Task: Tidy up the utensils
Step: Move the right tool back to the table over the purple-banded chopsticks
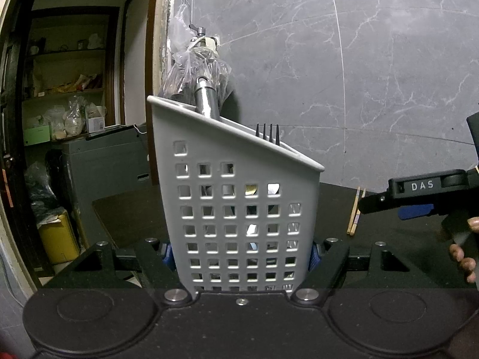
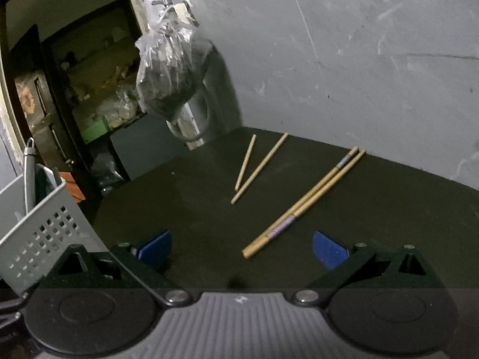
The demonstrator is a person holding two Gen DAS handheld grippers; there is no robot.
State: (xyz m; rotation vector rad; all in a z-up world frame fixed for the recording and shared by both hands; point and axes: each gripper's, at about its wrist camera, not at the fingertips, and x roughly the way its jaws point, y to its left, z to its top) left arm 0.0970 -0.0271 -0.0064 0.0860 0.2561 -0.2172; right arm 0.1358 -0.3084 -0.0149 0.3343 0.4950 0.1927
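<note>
My left gripper [image 1: 241,254] is shut on the grey perforated utensil holder [image 1: 236,209], its blue pads against both side walls. A black fork [image 1: 268,133] and a steel handle [image 1: 206,101] stick out of the holder's top. The holder also shows at the left of the right wrist view [image 2: 42,233]. My right gripper [image 2: 241,246] is open and empty, just above the dark table. A pair of long bamboo chopsticks [image 2: 302,203] lies just ahead between its fingers. Two thinner chopsticks [image 2: 257,167] lie farther back. The right gripper appears in the left wrist view [image 1: 419,200].
The dark table [image 2: 185,209] ends at a grey marble wall [image 2: 359,74]. A plastic bag [image 2: 167,71] hangs from a tap near the wall's left edge. An open doorway with cluttered shelves [image 1: 69,89] lies to the left.
</note>
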